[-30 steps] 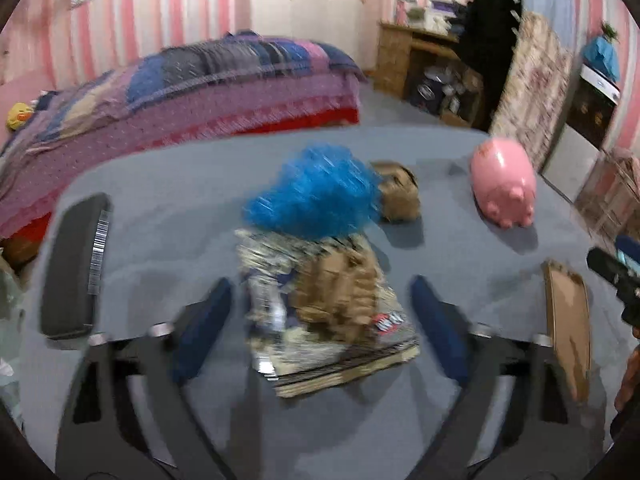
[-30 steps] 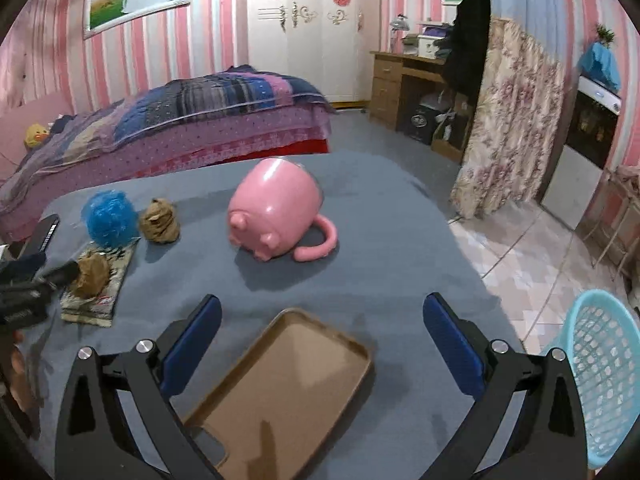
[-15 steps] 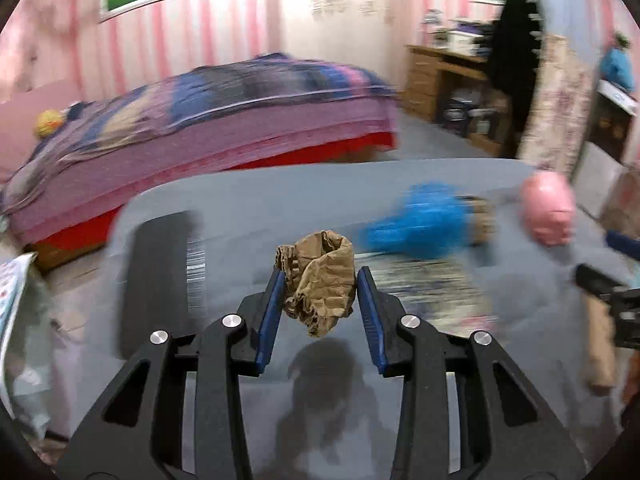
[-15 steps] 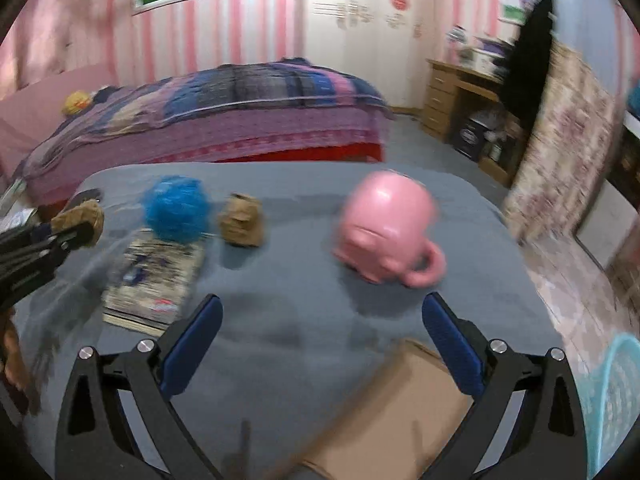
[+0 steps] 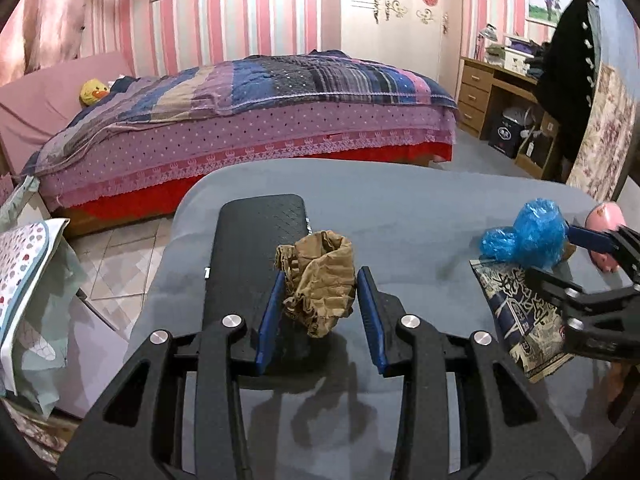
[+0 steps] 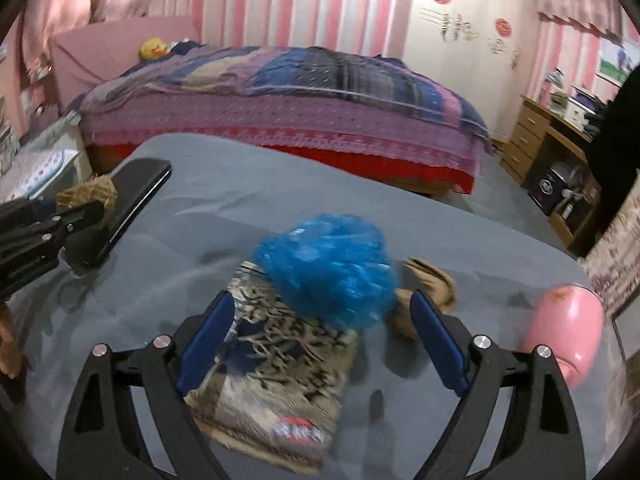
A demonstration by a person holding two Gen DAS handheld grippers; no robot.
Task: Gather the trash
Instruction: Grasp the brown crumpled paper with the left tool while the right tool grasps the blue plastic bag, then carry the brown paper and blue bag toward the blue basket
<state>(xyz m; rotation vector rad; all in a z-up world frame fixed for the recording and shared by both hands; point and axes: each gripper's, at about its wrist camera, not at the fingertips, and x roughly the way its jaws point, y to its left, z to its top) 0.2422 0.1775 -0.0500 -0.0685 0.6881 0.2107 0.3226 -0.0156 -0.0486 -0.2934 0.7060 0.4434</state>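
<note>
My left gripper [image 5: 320,300] is shut on a crumpled brown paper ball [image 5: 318,280] and holds it above the grey table [image 5: 400,208], over a black flat case [image 5: 256,256]. It also shows in the right wrist view [image 6: 86,196]. My right gripper [image 6: 320,332] is open, its fingers on either side of a blue crumpled plastic bag [image 6: 326,272] that lies on the far end of a patterned book [image 6: 272,384]. A second brown paper ball [image 6: 426,296] lies just right of the bag. The blue bag also shows in the left wrist view [image 5: 528,236].
A pink pig-shaped mug [image 6: 564,332] lies on the table at the right. A bed [image 5: 248,112] with a patchwork quilt stands beyond the table. A wooden desk [image 5: 504,96] is at the back right. Cushions [image 5: 24,280] lie off the table's left edge.
My left gripper closed on the brown paper ball, lifted it off the book and carried it left over the black case. My right gripper swung left from the tray to the blue bag.
</note>
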